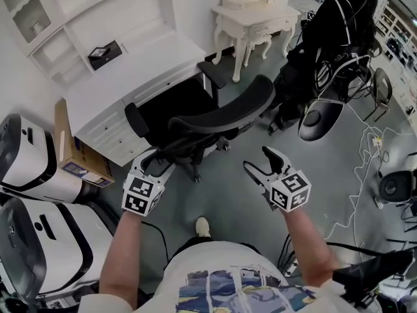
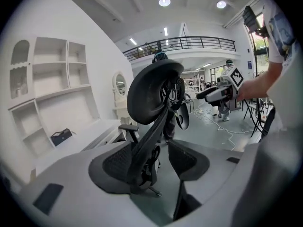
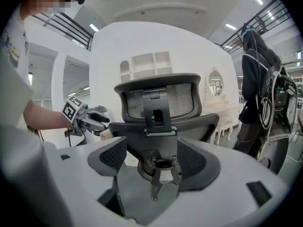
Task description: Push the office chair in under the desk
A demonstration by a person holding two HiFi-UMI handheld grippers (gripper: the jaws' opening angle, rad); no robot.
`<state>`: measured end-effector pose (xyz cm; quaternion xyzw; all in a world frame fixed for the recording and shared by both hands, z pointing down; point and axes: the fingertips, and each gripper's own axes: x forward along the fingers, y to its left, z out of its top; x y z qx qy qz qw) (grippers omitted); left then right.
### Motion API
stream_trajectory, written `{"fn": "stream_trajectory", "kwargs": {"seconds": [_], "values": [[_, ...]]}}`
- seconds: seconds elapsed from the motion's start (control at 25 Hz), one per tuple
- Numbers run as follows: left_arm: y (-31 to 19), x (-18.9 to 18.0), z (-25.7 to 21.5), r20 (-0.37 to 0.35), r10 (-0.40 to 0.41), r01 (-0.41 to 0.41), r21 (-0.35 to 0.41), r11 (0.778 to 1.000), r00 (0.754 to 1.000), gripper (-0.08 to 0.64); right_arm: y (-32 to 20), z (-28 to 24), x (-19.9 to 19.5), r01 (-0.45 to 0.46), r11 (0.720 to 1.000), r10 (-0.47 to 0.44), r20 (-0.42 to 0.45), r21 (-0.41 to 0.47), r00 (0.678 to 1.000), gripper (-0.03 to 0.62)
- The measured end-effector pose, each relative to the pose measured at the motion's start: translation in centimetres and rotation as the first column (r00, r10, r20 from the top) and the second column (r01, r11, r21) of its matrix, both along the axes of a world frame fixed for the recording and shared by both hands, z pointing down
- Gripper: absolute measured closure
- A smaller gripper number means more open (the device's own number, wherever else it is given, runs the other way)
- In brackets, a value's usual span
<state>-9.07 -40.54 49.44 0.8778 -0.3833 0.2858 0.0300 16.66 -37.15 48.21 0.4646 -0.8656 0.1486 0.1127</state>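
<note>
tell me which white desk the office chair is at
The plain white desk with shelves above it, upper left in the head view: the office chair stands at its knee space. The ornate dressing table with curved legs stands apart.

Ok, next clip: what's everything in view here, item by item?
Mesh-backed office chair: one, black, at the desk's front.
Desk with shelf hutch: one, white, upper left.
Small flat box: one, black, on desktop.
Cardboard box: one, brown, left of desk.
Rounded machines: two, white-and-black, far left.
Ornate dressing table: one, cream, top centre.
Loose cables: several, white, floor at right.
Bystander: one, dark clothes, upper right.
Left tongs: one, grey, open, beside chair back.
Right tongs: one, grey, open, clear of chair.
</note>
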Motion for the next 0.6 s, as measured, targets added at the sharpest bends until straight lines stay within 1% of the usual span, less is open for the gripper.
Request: {"fn": "stream_trajectory", "kwargs": {"seconds": [0.04, 0.08, 0.12, 0.16, 0.2, 0.28, 0.36, 0.4, 0.48, 0.6], "values": [[0.6, 0.2, -0.4, -0.005, -0.009, 0.009, 0.005, 1.000, 1.000, 0.299, 0.6, -0.2, 0.0, 0.006, 1.000, -0.006, 0.000, 0.003, 1.000, 0.249], [1.2, 0.4, -0.7, -0.014, -0.017, 0.017, 0.007, 1.000, 1.000, 0.300, 1.3, -0.4, 0.1, 0.009, 1.000, -0.009, -0.001, 0.007, 1.000, 0.274], [1.8, 0.7, -1.0, -0.027, -0.026, 0.026, 0.006, 1.000, 0.999, 0.302, 1.9, -0.6, 0.2, 0.011, 1.000, -0.011, -0.001, 0.012, 1.000, 0.334], [2.4, 1.0, -1.4, -0.044, -0.035, 0.035, 0.004, 0.999, 0.998, 0.306, 2.5, -0.9, 0.4, 0.013, 1.000, -0.013, 0.001, 0.017, 1.000, 0.376], [3.1, 1.4, -1.7, -0.064, -0.043, 0.043, 0.001, 0.999, 0.997, 0.322, 3.1, -1.1, 0.5, 0.017, 1.000, -0.017, 0.004, 0.022, 1.000, 0.387], [4.6, 2.2, -2.4, -0.097, -0.054, 0.053, -0.006, 0.999, 0.994, 0.364, 4.3, -1.3, 0.6, 0.027, 0.999, -0.027, 0.007, 0.024, 1.000, 0.451], [6.4, 3.0, -2.8, -0.114, -0.056, 0.055, -0.012, 0.998, 0.992, 0.415, 5.6, -1.4, 0.8, 0.039, 0.999, -0.039, 0.005, 0.020, 0.999, 0.498], [7.3, 3.5, -2.9, -0.118, -0.057, 0.056, -0.015, 0.998, 0.991, 0.430, 6.4, -1.5, 0.9, 0.048, 0.999, -0.048, 0.006, 0.018, 0.999, 0.523], [9.3, 4.5, -3.1, -0.134, -0.061, 0.059, -0.020, 0.998, 0.989, 0.485, 7.9, -1.6, 1.0, 0.073, 0.997, -0.073, 0.002, 0.017, 0.997, 0.543], [12.6, 6.1, -3.4, -0.162, -0.070, 0.065, -0.036, 0.997, 0.984, 0.528, 10.5, -1.6, 1.2, 0.111, 0.994, -0.111, -0.009, 0.023, 0.994, 0.557]]}}
